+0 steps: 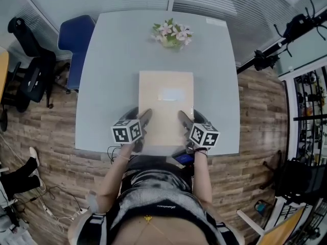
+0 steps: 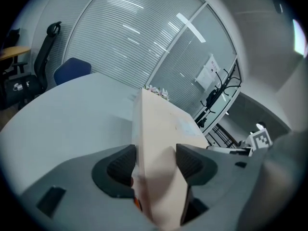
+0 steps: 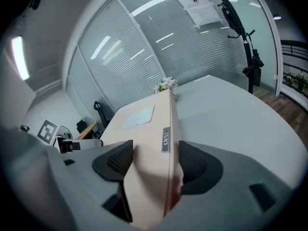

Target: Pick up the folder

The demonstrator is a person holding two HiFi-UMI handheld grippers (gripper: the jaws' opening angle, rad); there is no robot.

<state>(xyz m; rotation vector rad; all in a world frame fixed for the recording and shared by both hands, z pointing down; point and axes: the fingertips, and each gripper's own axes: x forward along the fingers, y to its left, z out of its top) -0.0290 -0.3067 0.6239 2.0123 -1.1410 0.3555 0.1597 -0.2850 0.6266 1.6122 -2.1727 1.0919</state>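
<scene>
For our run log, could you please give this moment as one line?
left hand-held gripper: shut on folder | right hand-held gripper: shut on folder

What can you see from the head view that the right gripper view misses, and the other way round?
Only the head view: the person's arms and torso, a blue chair, and the full outline of the folder from above.
Only the right gripper view: the right gripper up close, its jaws clamped on the folder's thick edge, a small metal tag on that edge, and papers posted on the glass wall.
Both: the folder, the flowers, the grey table and the left gripper.
</scene>
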